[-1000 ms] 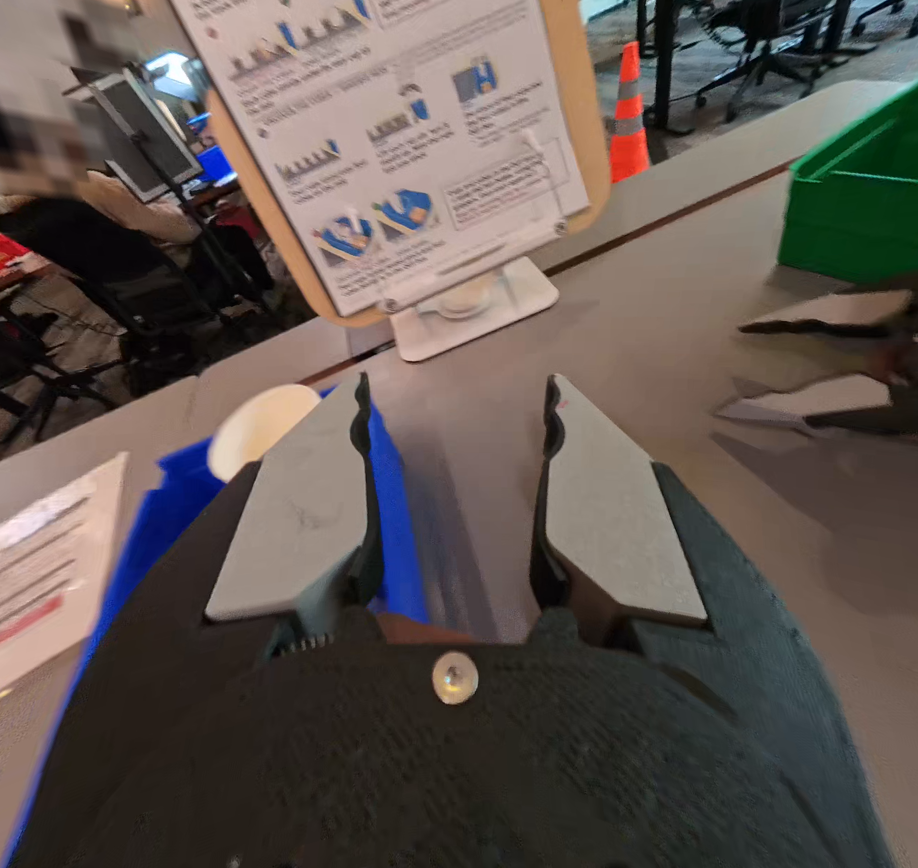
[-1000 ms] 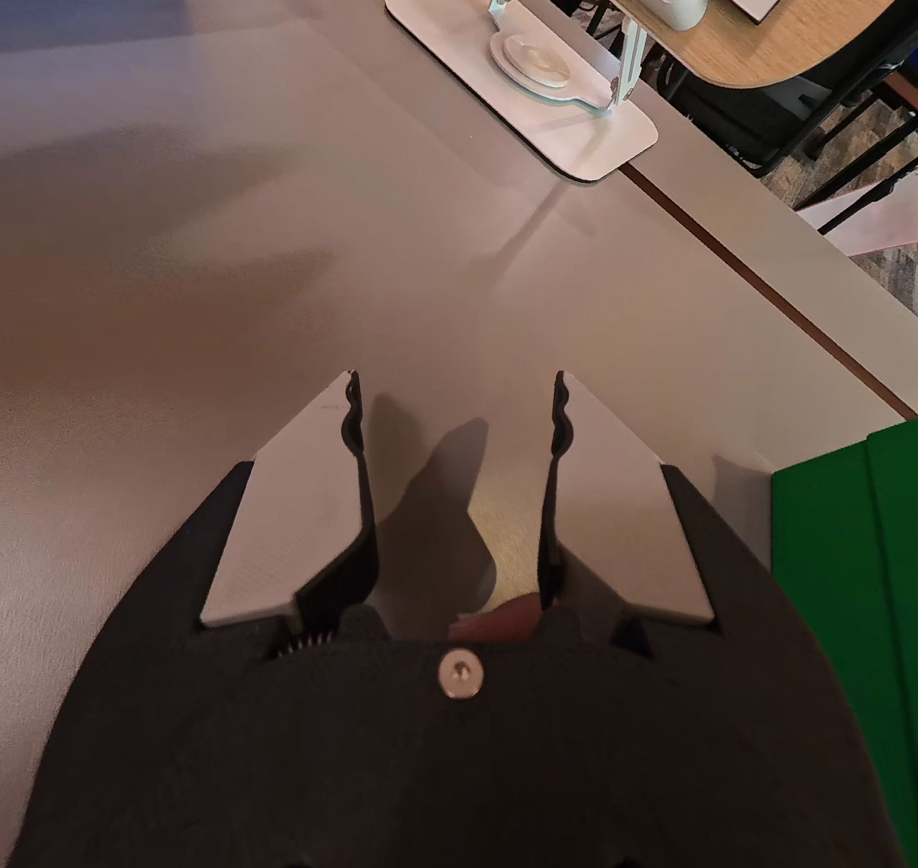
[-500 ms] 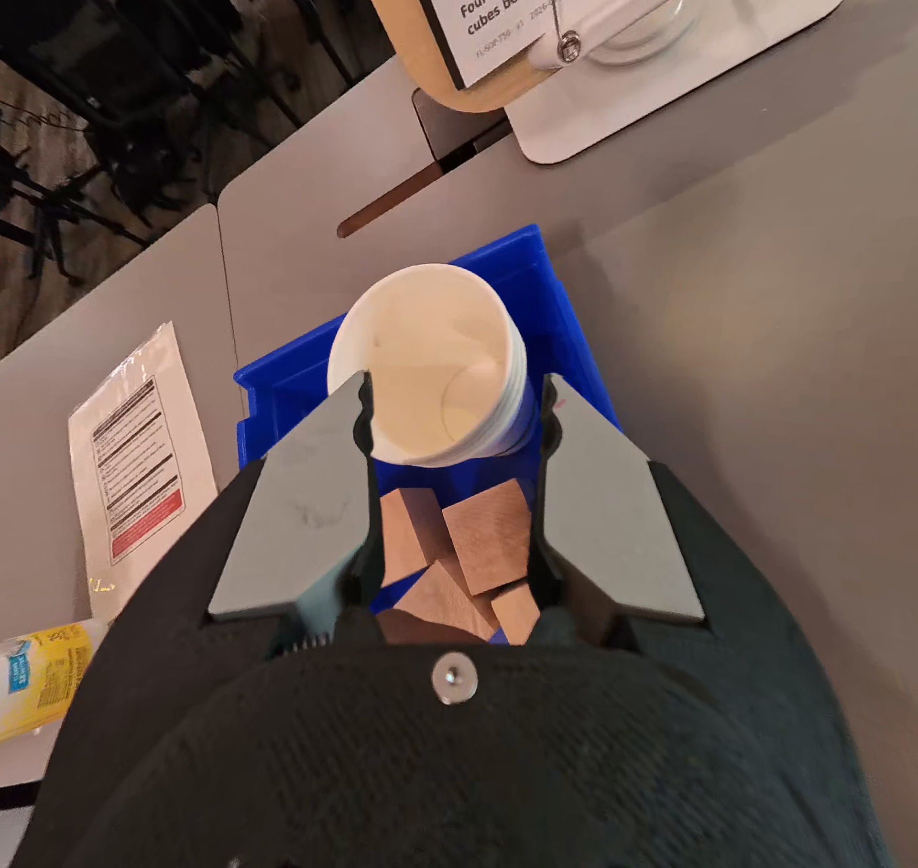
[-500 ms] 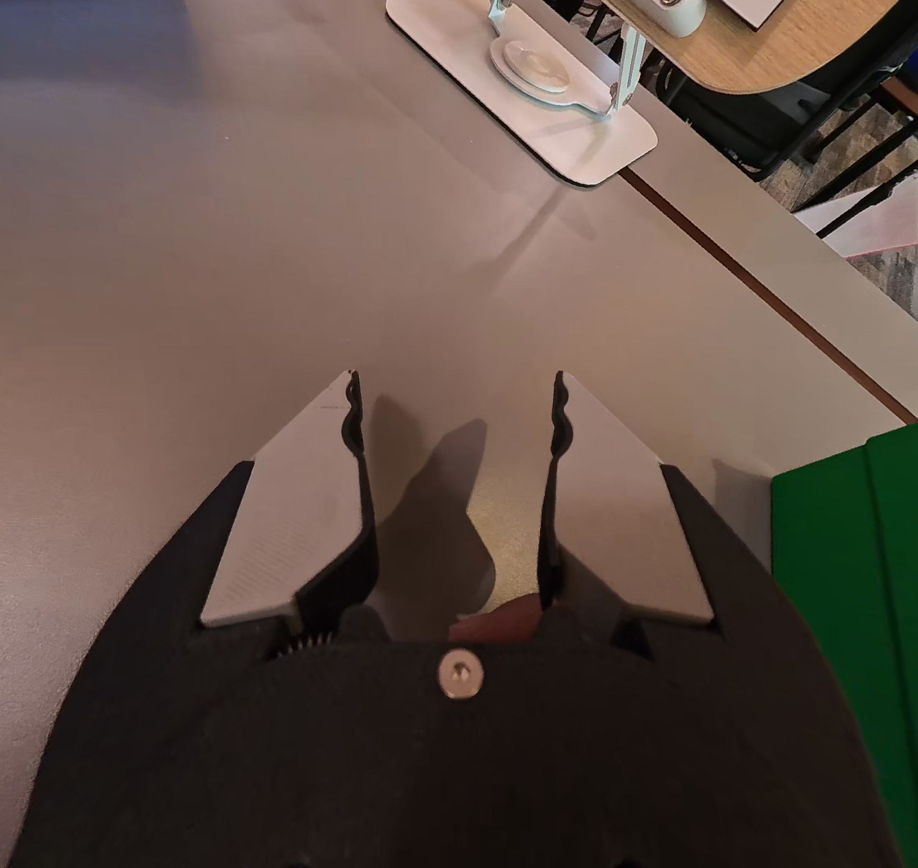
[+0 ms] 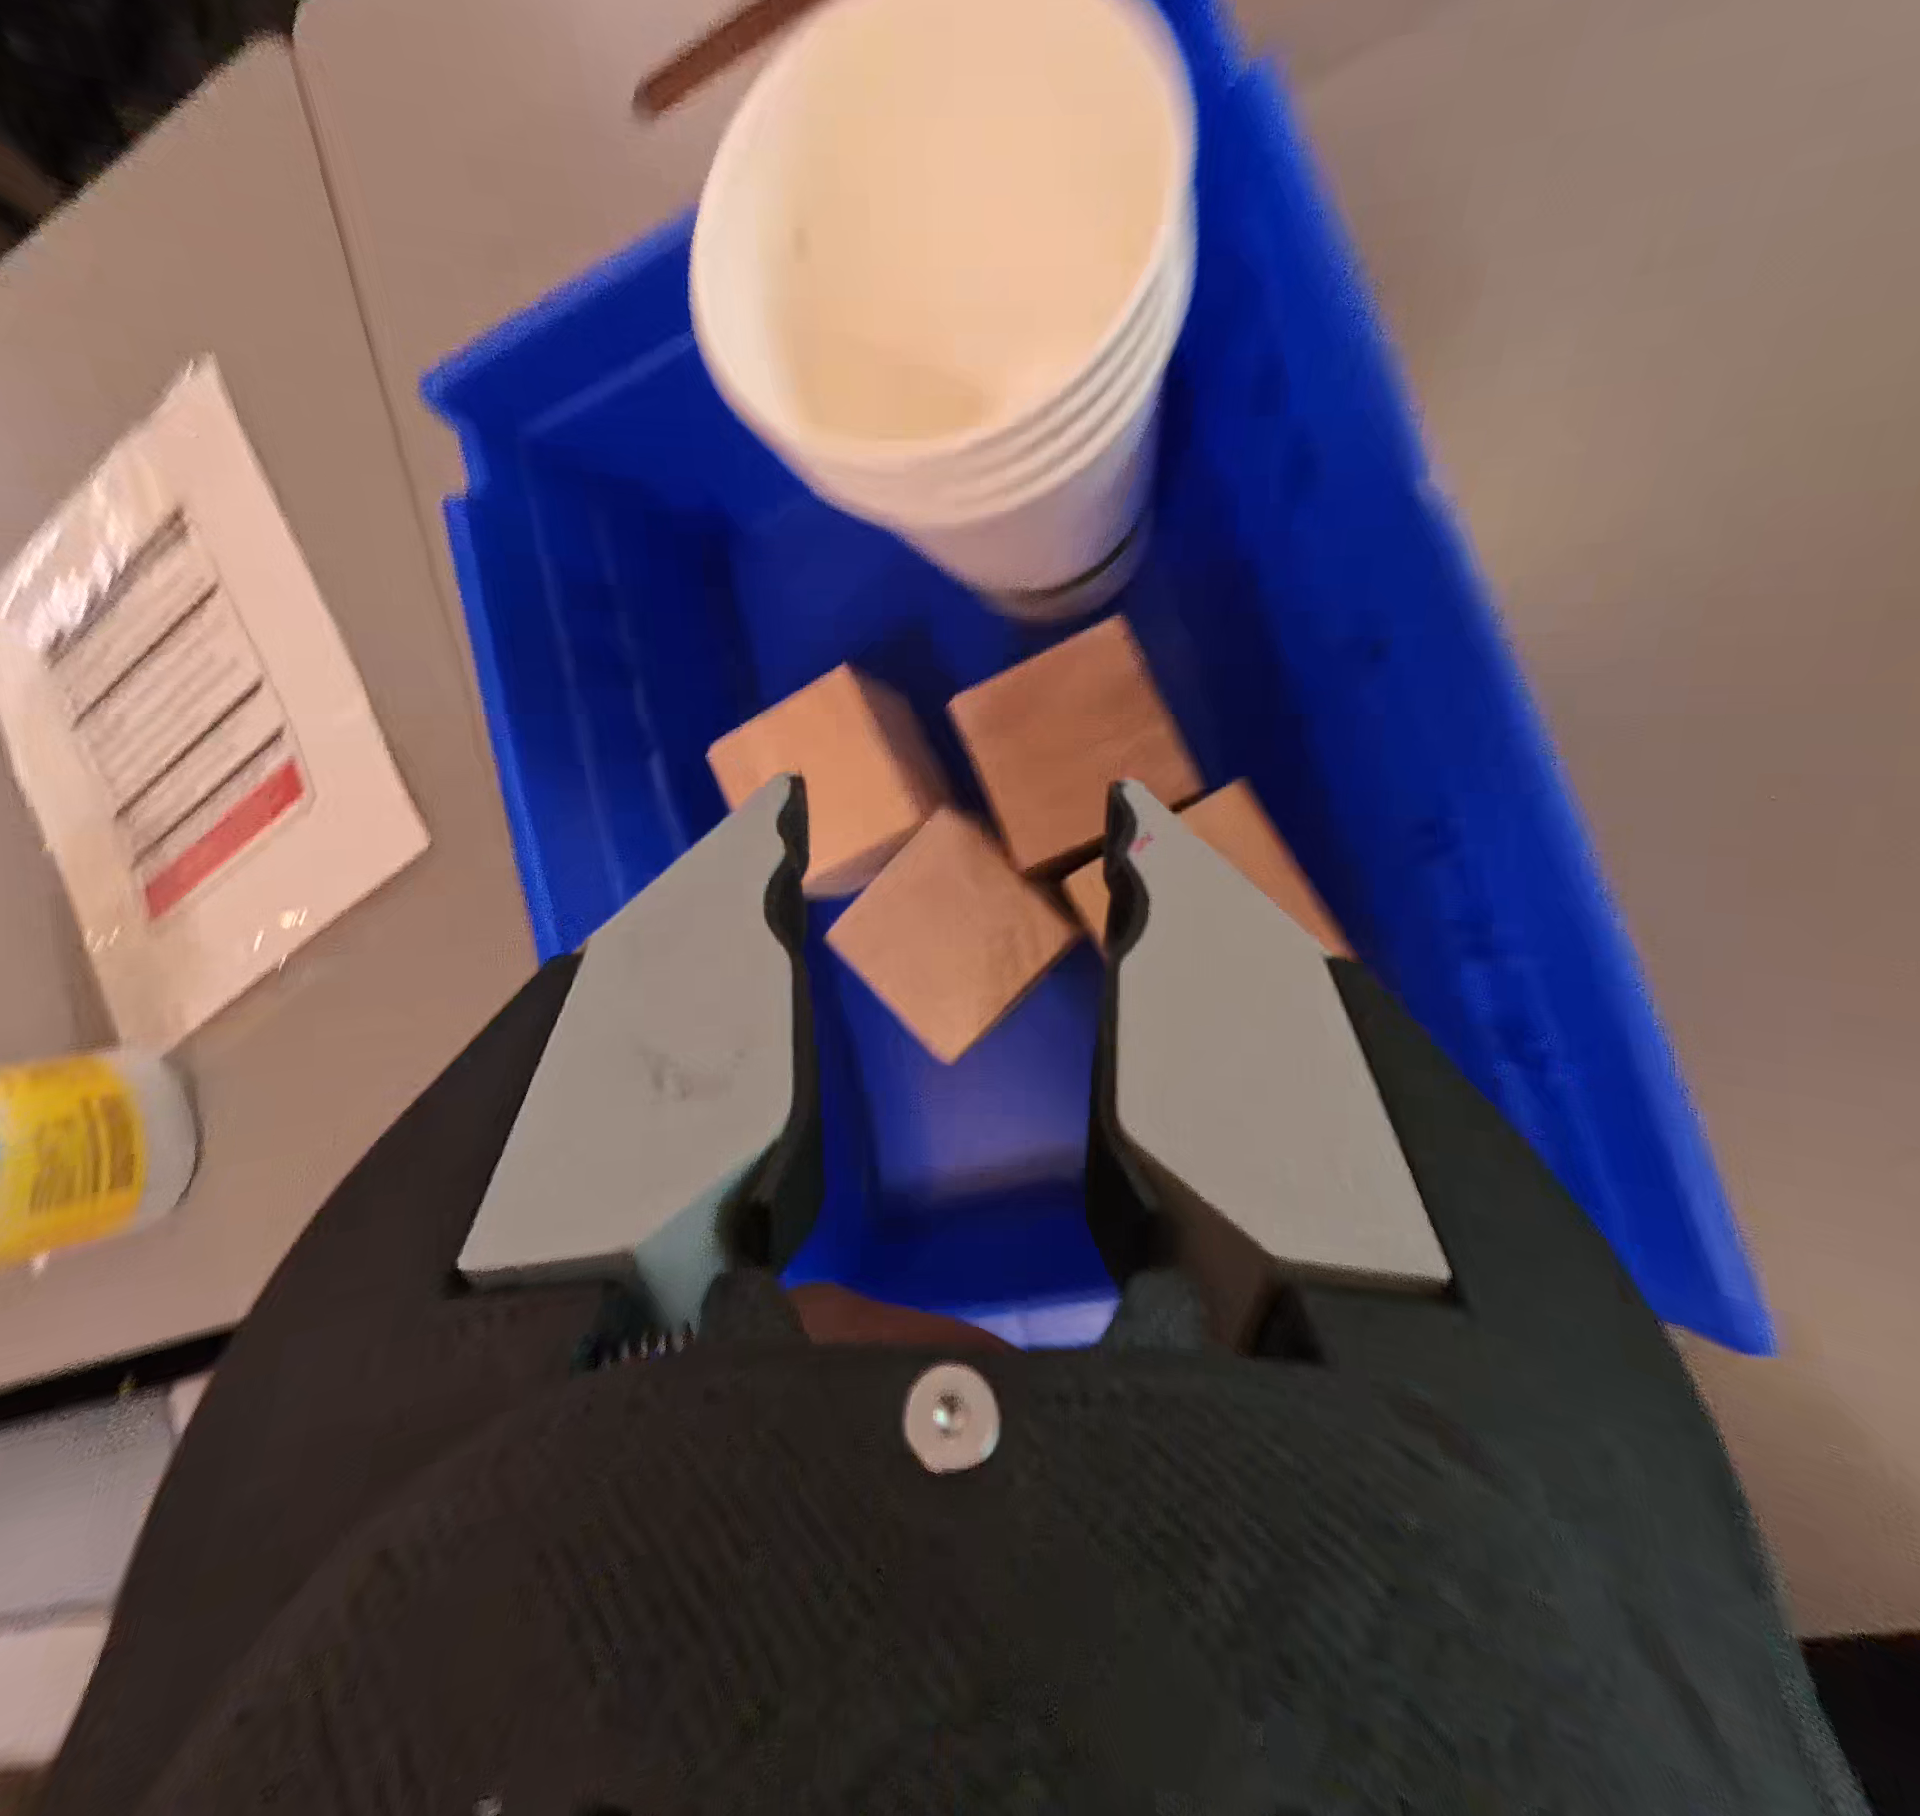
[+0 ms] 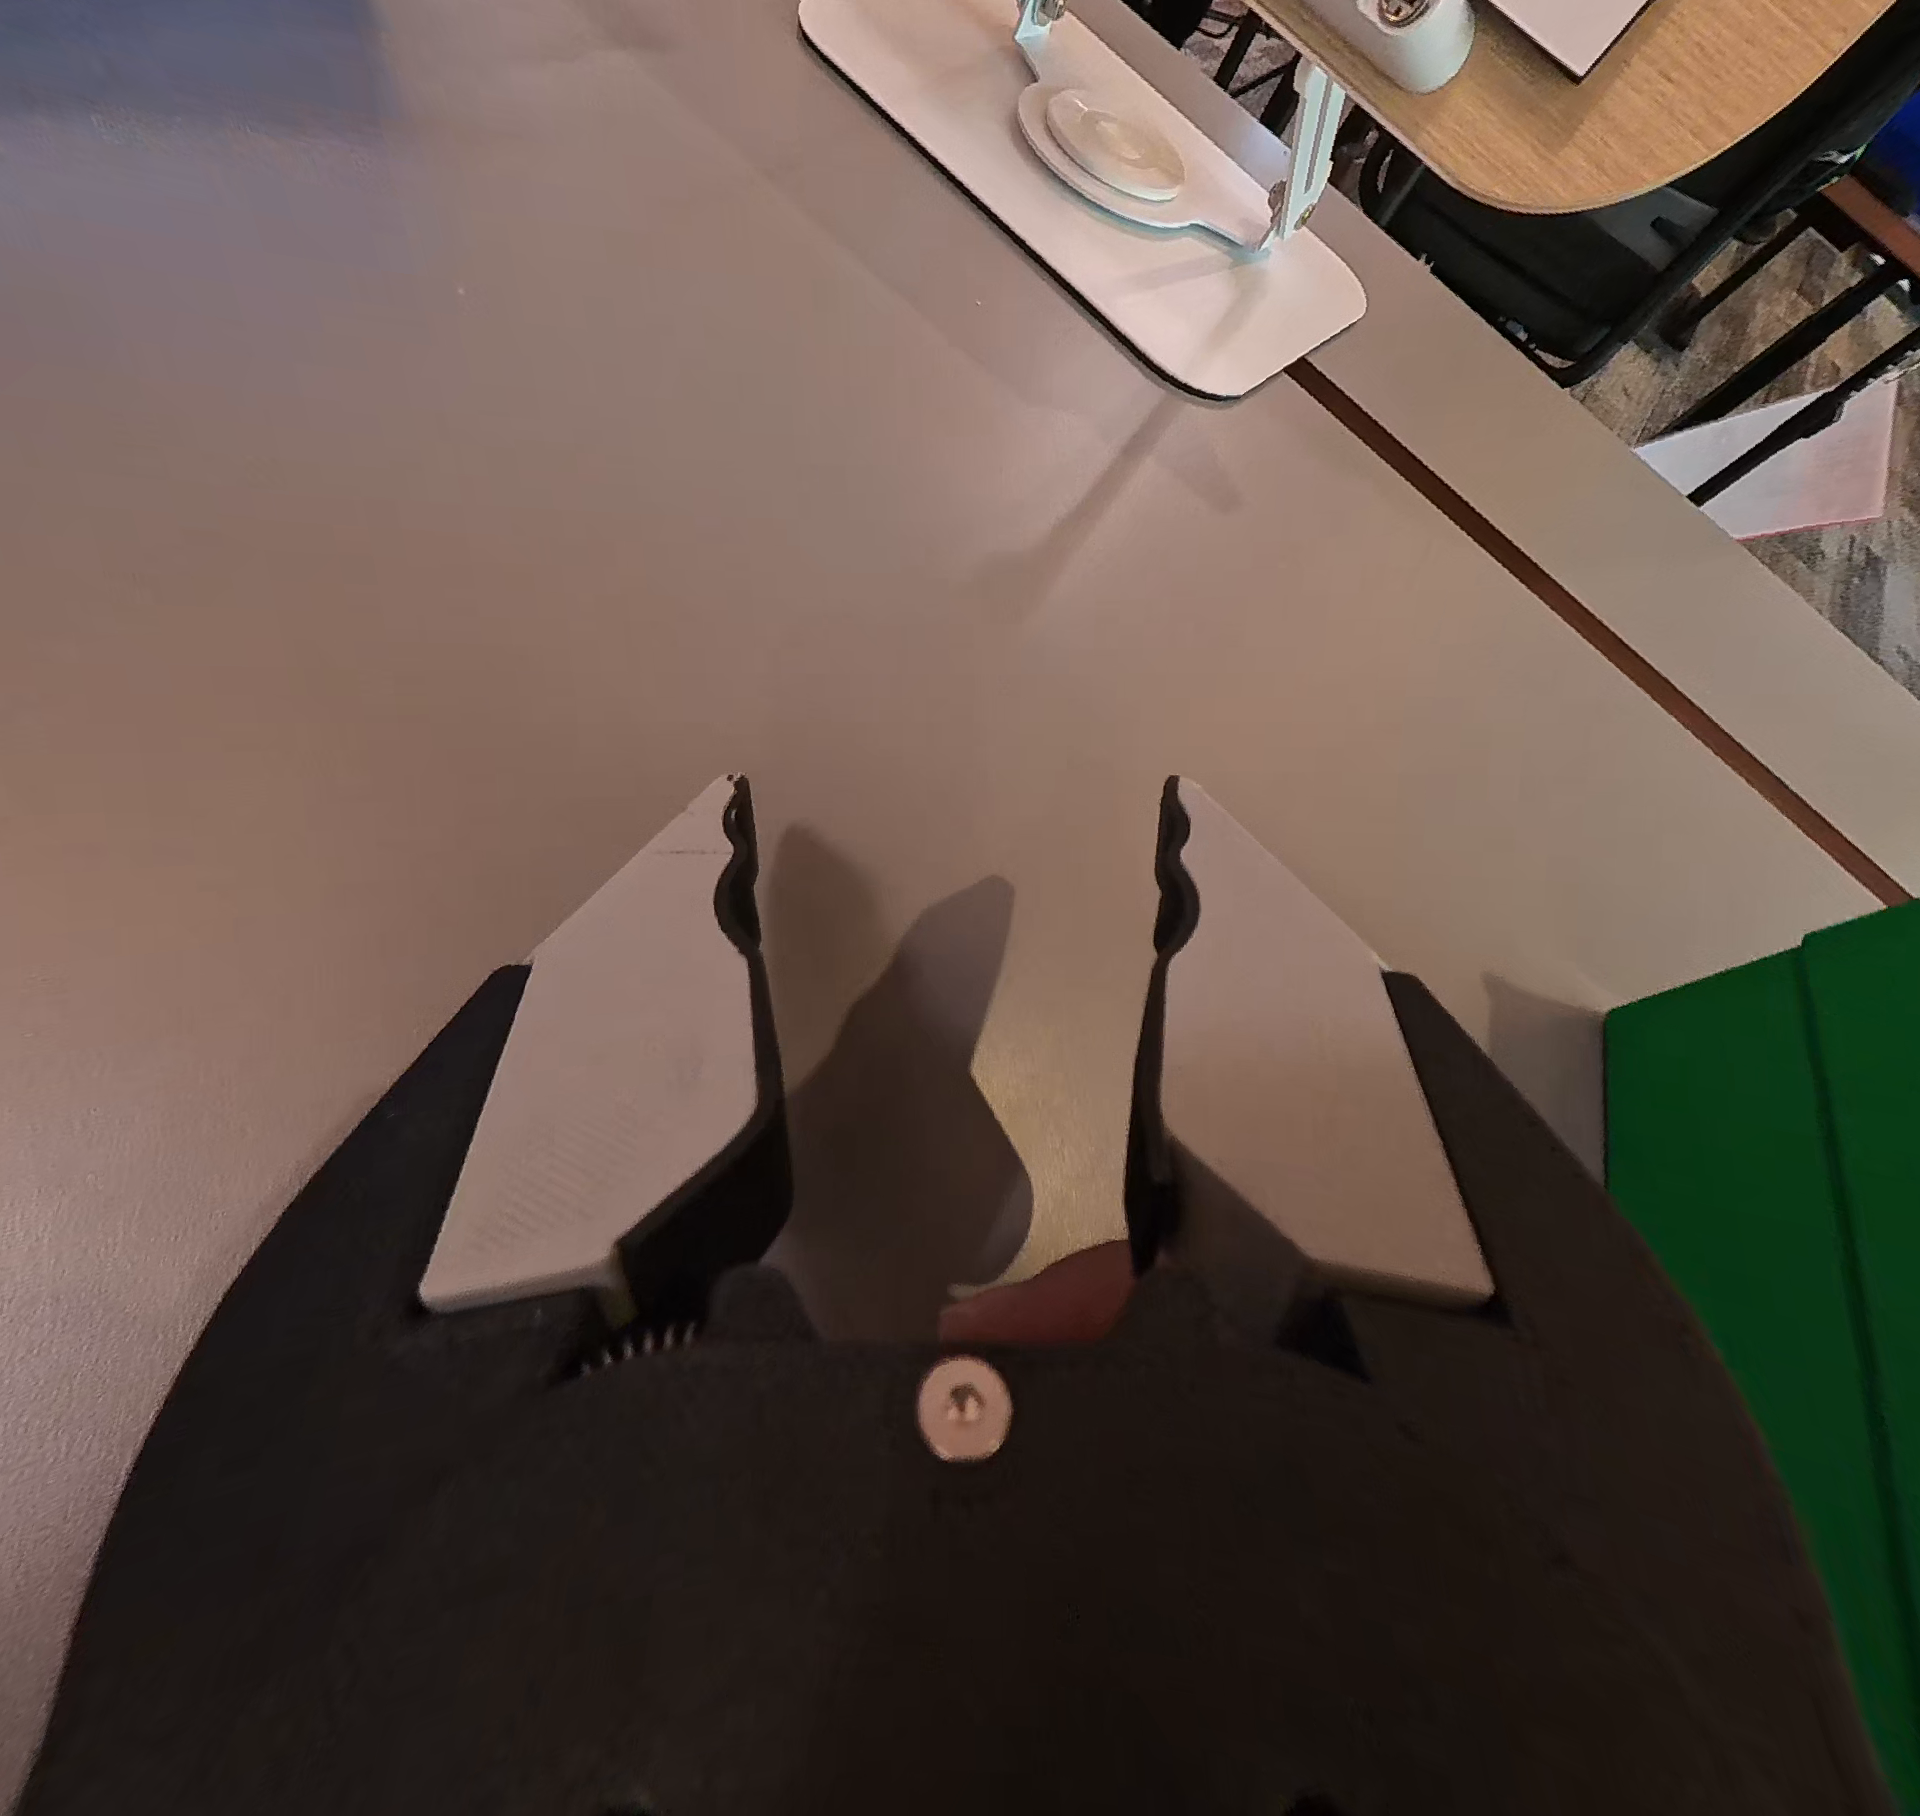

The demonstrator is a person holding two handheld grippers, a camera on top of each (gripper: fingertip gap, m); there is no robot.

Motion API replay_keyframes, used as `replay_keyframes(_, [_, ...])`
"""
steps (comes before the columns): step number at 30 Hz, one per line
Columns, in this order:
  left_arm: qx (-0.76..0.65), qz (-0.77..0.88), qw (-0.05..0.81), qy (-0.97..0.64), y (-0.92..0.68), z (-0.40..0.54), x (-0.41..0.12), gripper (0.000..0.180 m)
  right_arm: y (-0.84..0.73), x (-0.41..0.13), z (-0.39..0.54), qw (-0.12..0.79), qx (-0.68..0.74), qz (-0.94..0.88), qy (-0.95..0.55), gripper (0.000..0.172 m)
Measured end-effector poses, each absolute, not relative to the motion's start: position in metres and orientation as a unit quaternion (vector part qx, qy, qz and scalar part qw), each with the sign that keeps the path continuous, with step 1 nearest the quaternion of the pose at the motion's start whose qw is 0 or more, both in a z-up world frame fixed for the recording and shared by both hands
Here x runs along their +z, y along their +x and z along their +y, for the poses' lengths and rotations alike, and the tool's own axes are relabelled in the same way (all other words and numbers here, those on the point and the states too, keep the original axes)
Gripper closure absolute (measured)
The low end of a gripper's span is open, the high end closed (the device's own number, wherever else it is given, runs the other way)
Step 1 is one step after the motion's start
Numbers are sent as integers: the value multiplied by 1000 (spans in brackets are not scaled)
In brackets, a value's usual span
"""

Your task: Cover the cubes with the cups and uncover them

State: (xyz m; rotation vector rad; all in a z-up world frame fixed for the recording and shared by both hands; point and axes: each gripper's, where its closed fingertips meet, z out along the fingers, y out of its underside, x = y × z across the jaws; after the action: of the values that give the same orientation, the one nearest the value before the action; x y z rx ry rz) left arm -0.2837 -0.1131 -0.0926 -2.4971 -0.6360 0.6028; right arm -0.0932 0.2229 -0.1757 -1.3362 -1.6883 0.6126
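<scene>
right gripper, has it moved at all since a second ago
No. The right gripper hangs open over the grey table, with the white stand base and green bin in the same places in its view as before.

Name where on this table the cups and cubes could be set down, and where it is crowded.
Free: the grey table between the white stand base, the green bin and the right gripper. Crowded: the blue bin, holding the stacked cups and wooden cubes.

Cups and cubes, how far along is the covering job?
Nothing looks done yet: the stacked cups and four wooden cubes sit in the blue bin. The open left gripper hovers over the cubes; the right gripper is empty. All covering and uncovering remains.
</scene>
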Motion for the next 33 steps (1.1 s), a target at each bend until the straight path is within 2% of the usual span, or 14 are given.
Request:
replay_keyframes(2, [239, -274, 214, -907, -293, -137, -109, 128, -94, -176, 223, 435, 247, -678, -538, 97])
replay_keyframes(6, [224, -351, 188, -890, -298, -160, -144, 119, -94, -175, 224, 435, 251, -675, -541, 97])
replay_keyframes(9, [190, -408, 245, -859, -303, -153, -145, 120, -93, -174, 224, 439, 250, -675, -538, 98])
replay_keyframes(16, [134, -433, 263, -852, -292, -149, -152, 120, -93, -173, 222, 447, 245, -678, -529, 98])
replay_keyframes(20, [162, -417, 269, -853, -288, -149, -154, 116, -94, -174, 221, 449, 239, -683, -524, 98])
replay_keyframes(23, [143, -440, 270, -845, -291, -153, -157, 107, -93, -174, 220, 454, 235, -685, -519, 98])
replay_keyframes(25, [142, -455, 254, -842, -295, -164, -159, 90, -93, -173, 220, 457, 236, -683, -518, 98])
replay_keyframes(26, [140, -462, 246, -841, -296, -169, -159, 88, -93, -172, 220, 457, 238, -683, -518, 98])
replay_keyframes(30, [149, -467, 247, -836, -296, -181, -156, 102, -93, -173, 220, 452, 239, -684, -521, 98])
replay_keyframes(33, [149, -470, 252, -833, -295, -182, -156, 102, -94, -175, 219, 454, 232, -688, -517, 98])
